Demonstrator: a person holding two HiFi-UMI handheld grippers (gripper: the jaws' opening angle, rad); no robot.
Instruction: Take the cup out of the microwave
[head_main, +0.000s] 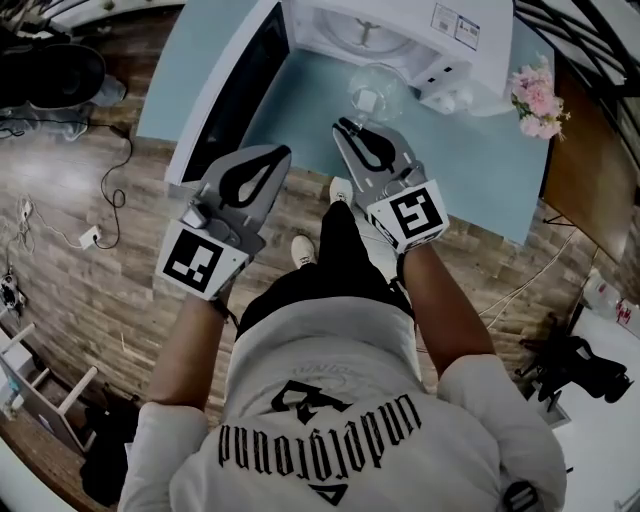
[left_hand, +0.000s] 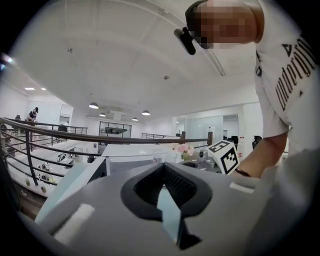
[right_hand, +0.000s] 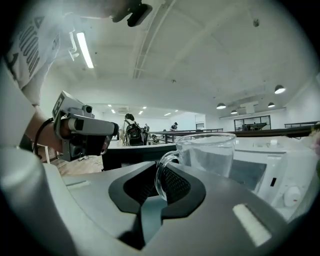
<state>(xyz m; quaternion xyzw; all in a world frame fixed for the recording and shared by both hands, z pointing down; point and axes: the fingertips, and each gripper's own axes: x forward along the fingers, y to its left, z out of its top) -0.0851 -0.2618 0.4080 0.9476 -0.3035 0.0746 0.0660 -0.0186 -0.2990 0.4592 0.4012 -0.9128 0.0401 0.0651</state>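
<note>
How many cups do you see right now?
1: a glass cup, its handle clamped in the right hand-held gripper, outside the open microwave. More may hide inside it.

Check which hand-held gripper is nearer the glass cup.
Right. The right hand-held gripper holds the cup by its handle; the left hand-held gripper sits to its left, apart.

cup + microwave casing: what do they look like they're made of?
Cup: clear and glossy, probably glass. The background shows through its wall, and the rim and handle look thick. Clear plastic isn't ruled out.
Microwave: smooth white casing with a slight sheen. Painted metal or plastic, can't tell which.
</note>
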